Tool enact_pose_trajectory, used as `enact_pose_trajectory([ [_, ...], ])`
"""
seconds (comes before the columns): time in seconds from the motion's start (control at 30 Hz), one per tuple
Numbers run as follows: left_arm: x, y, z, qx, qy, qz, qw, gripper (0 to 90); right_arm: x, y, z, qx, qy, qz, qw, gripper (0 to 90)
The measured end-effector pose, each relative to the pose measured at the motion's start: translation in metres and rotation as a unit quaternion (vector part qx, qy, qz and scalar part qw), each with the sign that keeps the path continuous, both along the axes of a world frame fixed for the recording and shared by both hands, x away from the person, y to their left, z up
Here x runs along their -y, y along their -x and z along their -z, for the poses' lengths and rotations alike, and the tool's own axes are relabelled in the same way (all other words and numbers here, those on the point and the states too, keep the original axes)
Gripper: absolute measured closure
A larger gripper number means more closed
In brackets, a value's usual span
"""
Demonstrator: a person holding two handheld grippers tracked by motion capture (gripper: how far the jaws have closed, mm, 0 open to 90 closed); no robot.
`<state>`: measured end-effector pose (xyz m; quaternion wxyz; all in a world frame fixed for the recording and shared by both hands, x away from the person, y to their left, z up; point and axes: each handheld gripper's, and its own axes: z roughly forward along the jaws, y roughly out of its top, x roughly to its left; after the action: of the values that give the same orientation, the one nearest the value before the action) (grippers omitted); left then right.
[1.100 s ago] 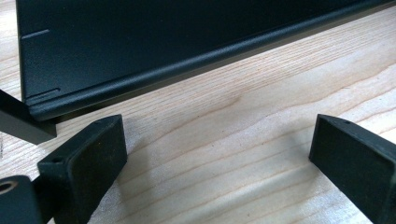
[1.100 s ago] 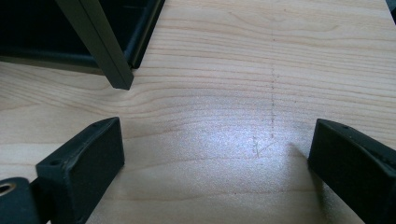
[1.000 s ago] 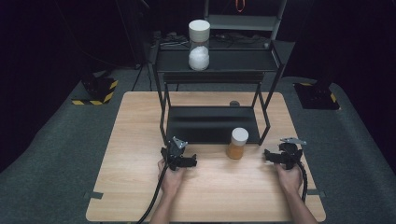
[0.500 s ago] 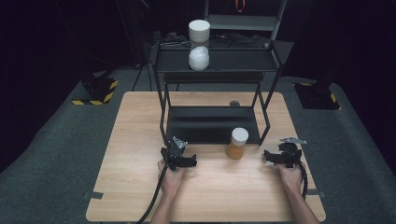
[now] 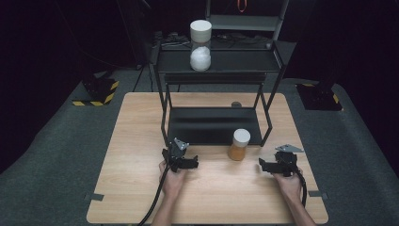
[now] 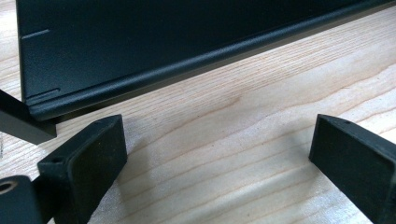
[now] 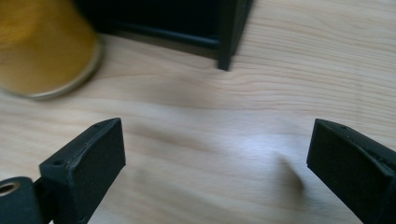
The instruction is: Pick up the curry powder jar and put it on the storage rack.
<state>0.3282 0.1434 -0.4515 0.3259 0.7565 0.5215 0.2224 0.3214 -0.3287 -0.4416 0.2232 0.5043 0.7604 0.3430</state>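
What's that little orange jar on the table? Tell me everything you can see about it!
The orange jar is a small round container with a white lid on top and see-through sides showing orange-amber stuff inside. It stands upright on the wooden table, just in front of the black shelf rack, near its right front leg. Nothing touches it. It sits between the two claws, nearer the right claw, which is open.

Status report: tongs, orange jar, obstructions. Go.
Both tongs, left and right, open, empty, low over table. Orange jar upright between them, untouched. Black rack right behind jar.
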Motion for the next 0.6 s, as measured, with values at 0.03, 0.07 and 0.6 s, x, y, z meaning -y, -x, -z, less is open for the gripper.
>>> enact_pose_trajectory([
  [0.03, 0.000, 0.000, 0.000, 0.000, 0.000, 0.000, 1.0000, 3.9, -0.002, 0.002, 0.000, 0.002, -0.001, -0.008, 1.0000, 3.5],
  [0.07, 0.000, 0.000, 0.000, 0.000, 0.000, 0.000, 1.0000, 3.9, -0.003, 0.003, 0.001, 0.005, 0.000, -0.014, 0.9999, 3.5],
  [0.6, 0.000, 0.000, 0.000, 0.000, 0.000, 0.000, 1.0000, 3.9, -0.032, 0.001, 0.003, 0.011, -0.006, -0.073, 0.9972, 4.0],
])
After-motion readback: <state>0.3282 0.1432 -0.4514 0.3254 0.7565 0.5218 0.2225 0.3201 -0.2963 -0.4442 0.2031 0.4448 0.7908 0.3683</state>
